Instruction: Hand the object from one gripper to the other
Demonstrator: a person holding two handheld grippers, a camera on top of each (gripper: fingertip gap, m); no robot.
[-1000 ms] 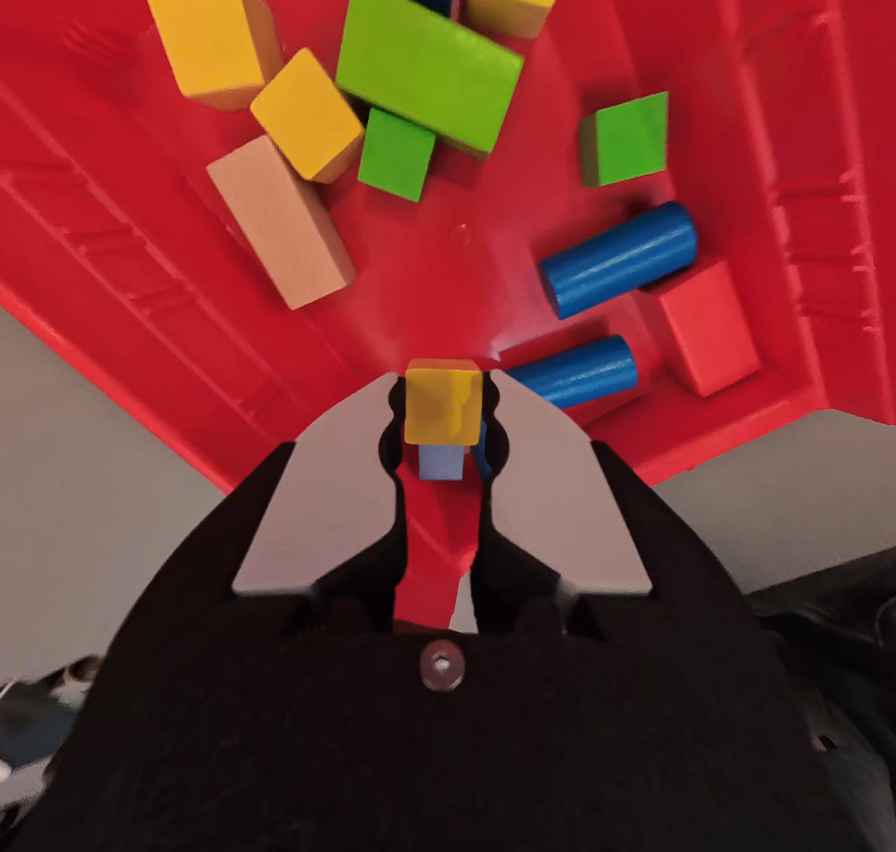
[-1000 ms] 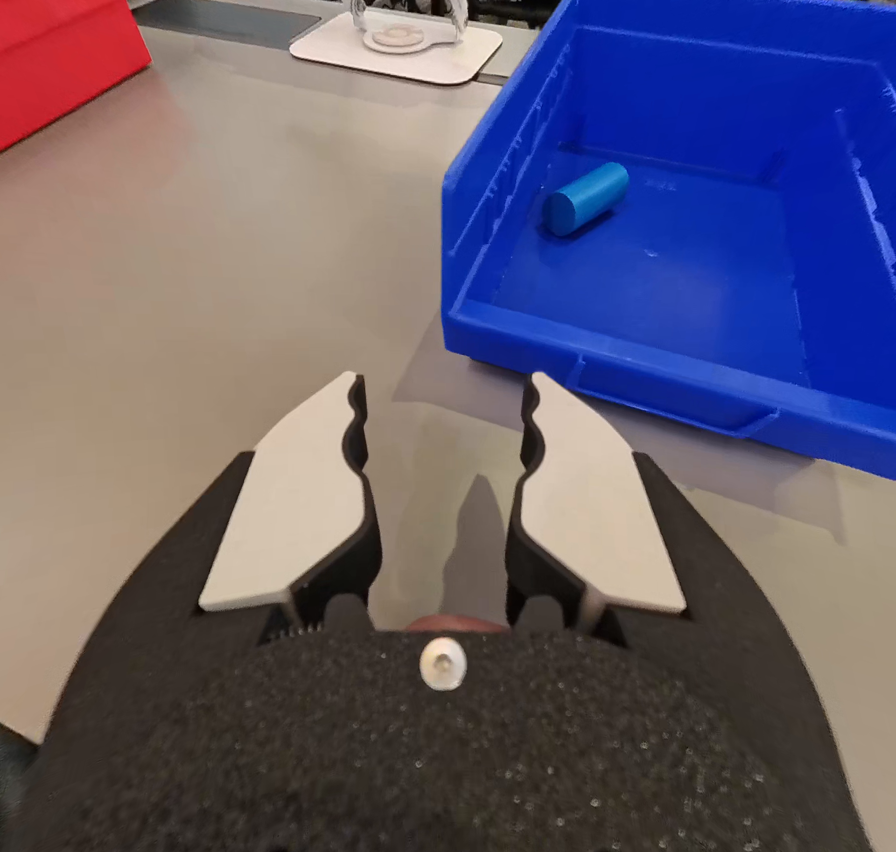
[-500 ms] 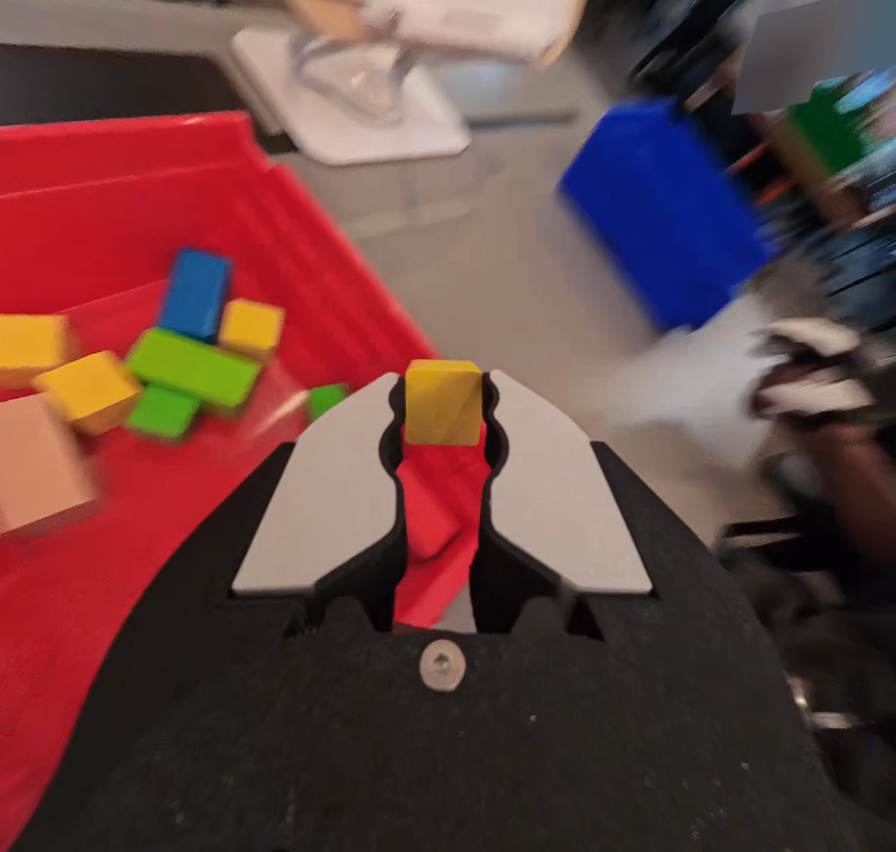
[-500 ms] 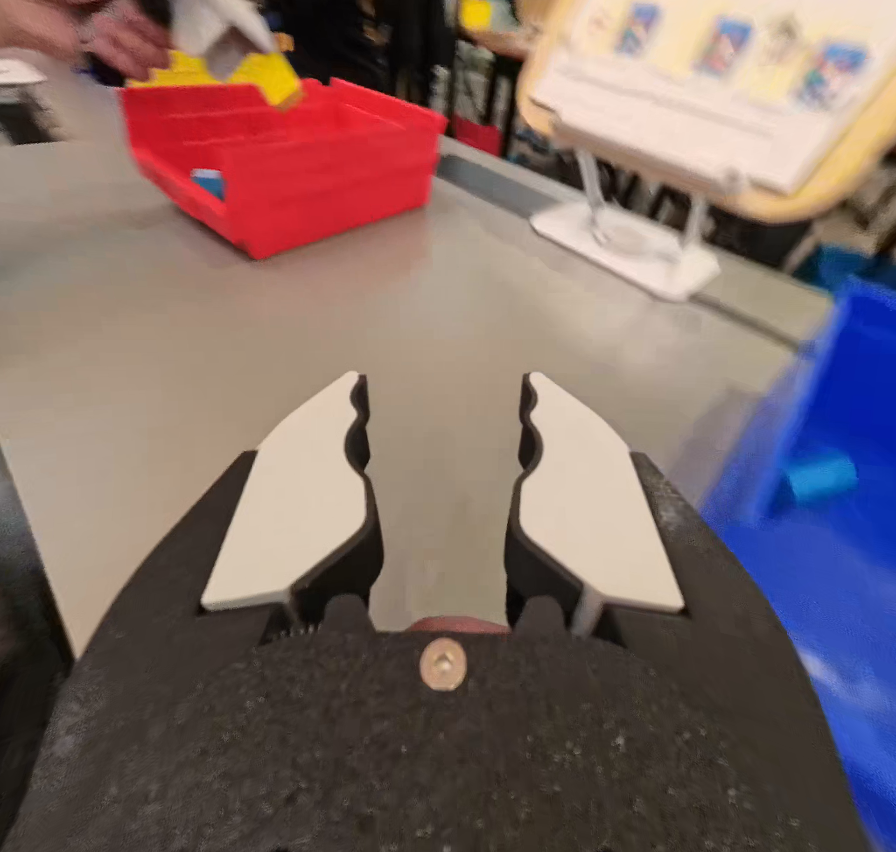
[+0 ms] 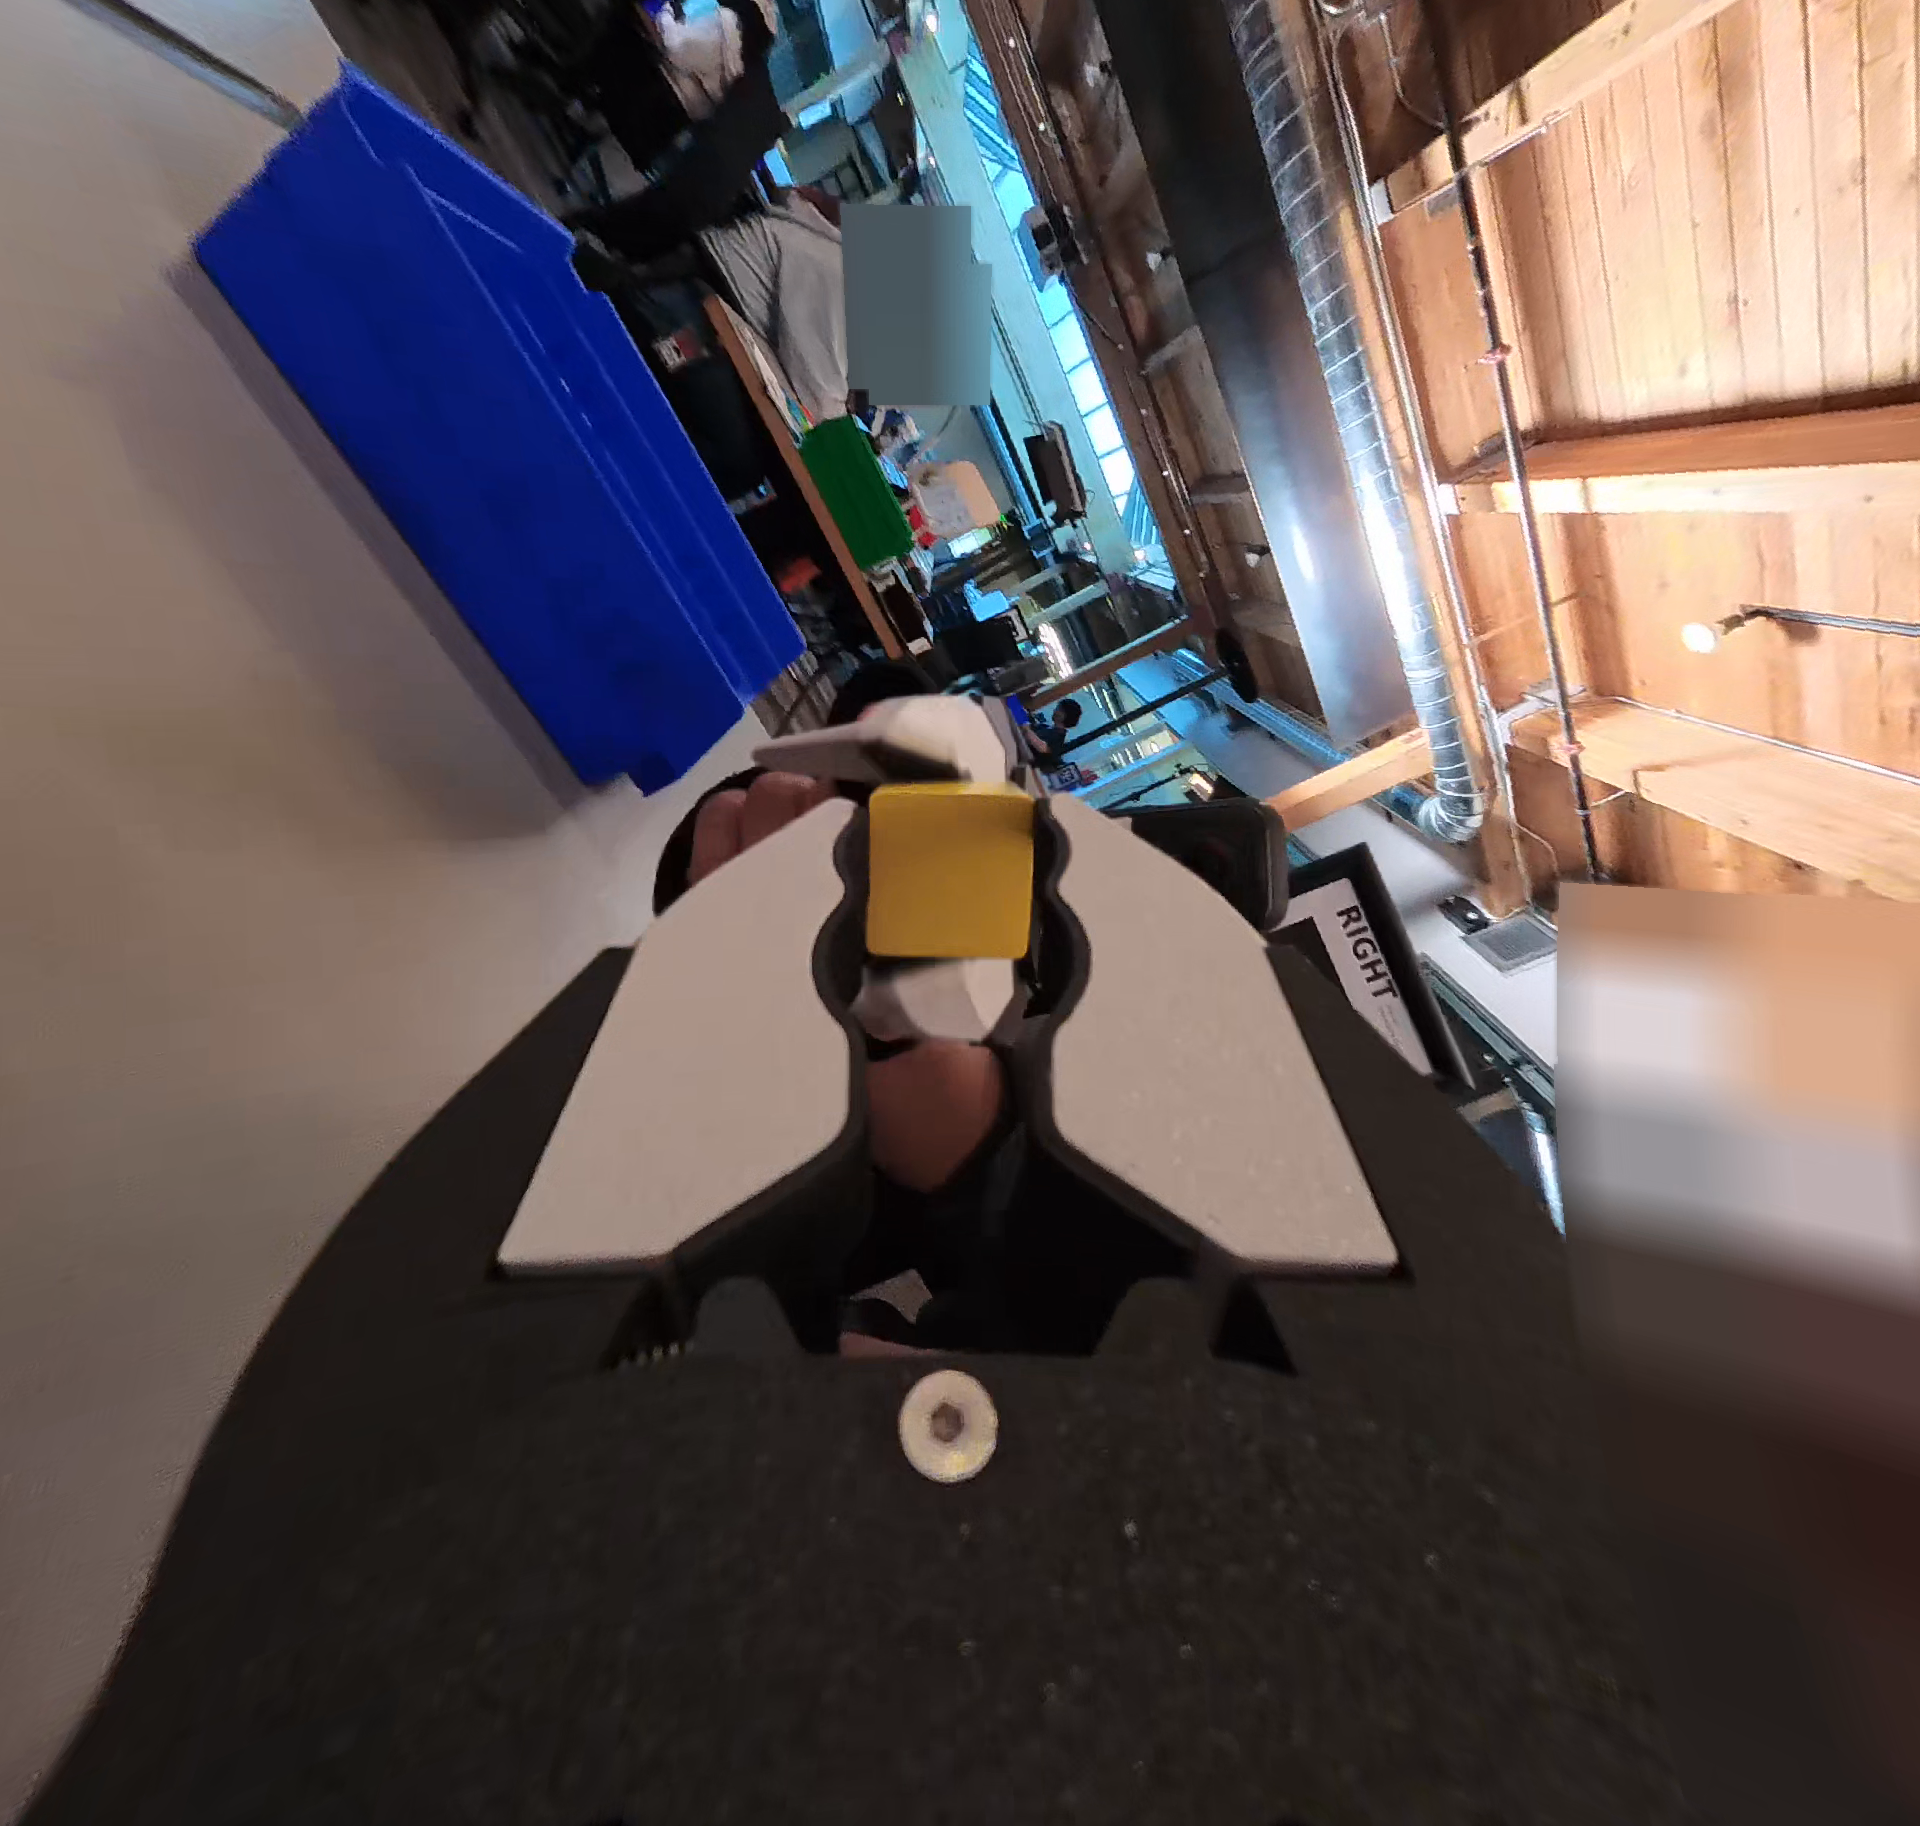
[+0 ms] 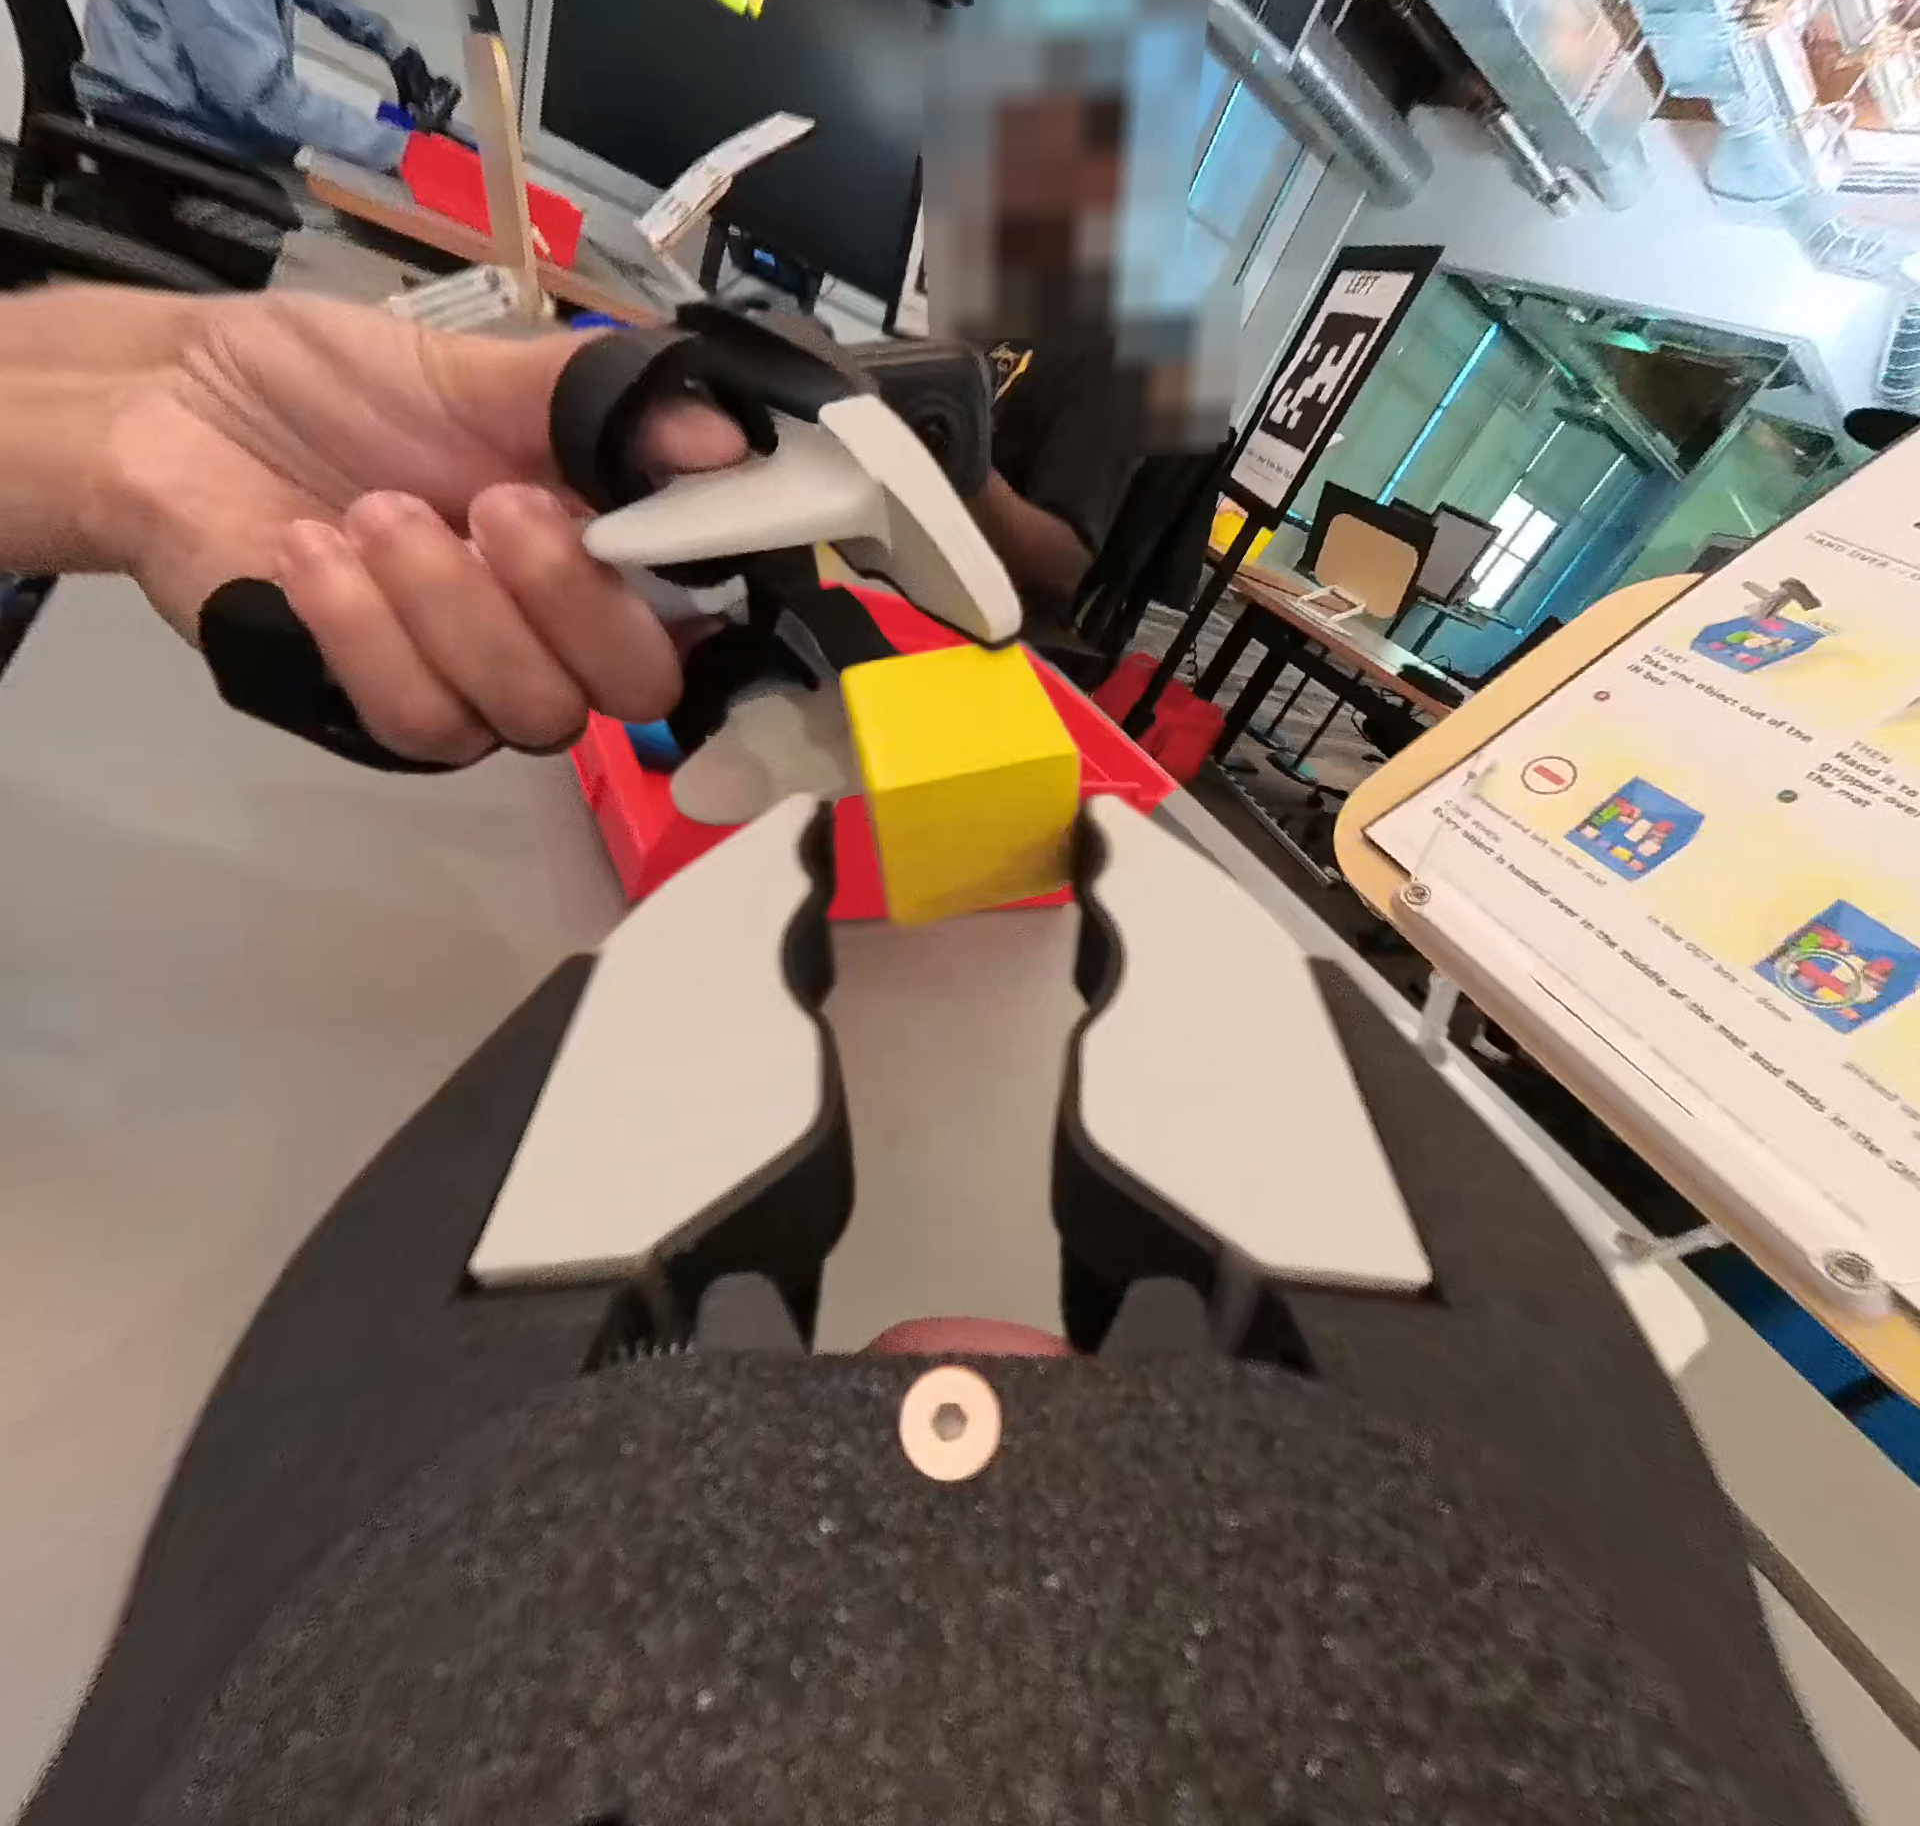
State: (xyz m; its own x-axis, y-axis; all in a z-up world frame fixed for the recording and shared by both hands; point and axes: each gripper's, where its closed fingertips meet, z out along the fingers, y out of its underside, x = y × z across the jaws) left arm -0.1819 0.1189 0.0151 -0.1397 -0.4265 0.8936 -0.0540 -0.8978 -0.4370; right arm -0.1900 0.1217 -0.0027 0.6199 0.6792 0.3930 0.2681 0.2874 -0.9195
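Right wrist view: yellow block (image 6: 961, 779) between fingers (image 6: 686, 1038)

Left wrist view: camera sits behind its own left gripper (image 5: 951, 877), looking forward along the fingers, rolled hard sideways so the tabletop (image 5: 156, 737) stands as a wall at frame left and the wooden ceiling (image 5: 1662, 322) runs down frame right. Faces the blue bin (image 5: 488, 467), with the right gripper (image 5: 914, 867) close ahead. Right wrist view: camera behind the right gripper (image 6: 951, 831), roughly level, low over the tabletop (image 6: 208, 997), facing the red bin (image 6: 644, 820) and the left gripper (image 6: 883, 664) coming in from upper left. The two look at each other at very close range; both share the yellow block (image 5: 948, 872) (image 6: 961, 779), filling frame centre in each.
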